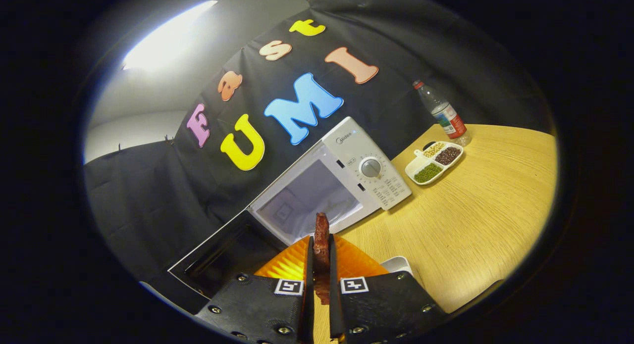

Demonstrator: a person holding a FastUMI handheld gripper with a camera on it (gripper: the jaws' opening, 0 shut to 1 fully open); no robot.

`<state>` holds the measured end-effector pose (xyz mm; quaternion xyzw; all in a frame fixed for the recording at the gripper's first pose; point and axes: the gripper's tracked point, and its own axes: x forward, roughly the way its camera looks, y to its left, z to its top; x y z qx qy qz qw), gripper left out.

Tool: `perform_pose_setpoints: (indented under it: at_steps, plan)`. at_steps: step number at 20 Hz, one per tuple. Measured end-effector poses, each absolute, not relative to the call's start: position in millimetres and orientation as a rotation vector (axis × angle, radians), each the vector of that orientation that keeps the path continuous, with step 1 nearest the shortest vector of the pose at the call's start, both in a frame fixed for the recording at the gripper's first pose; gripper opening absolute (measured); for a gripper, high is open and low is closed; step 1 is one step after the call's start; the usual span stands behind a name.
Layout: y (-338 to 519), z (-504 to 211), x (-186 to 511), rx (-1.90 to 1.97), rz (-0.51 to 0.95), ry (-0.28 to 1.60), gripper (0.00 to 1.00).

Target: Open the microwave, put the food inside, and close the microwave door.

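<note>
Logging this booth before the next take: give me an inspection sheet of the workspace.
Surface: wooden table, bare ahead of the microwave.
Job's things: white microwave, door open; piece of meat between the fingers; orange dish beneath.
Clutter: divided dish of beans, water bottle beyond it.
Grippers: gripper shut on the meat.
Cables: nothing seen.
Surroundings: black cloth wall, ceiling light.
</note>
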<state>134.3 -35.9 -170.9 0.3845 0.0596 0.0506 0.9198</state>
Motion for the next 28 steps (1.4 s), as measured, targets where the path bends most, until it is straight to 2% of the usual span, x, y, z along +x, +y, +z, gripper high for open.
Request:
perform_pose_setpoints:
  at_steps: [9, 21, 28]
  plan:
    - [17.5, -157.1, 194.5, 0.851, 0.170, 0.134, 0.13]
    - [49.3, -178.3, 331.4, 0.897, 0.067, 0.185, 0.13]
    - [52.0, -179.0, 392.4, 1.068, 0.029, 0.155, 0.12]
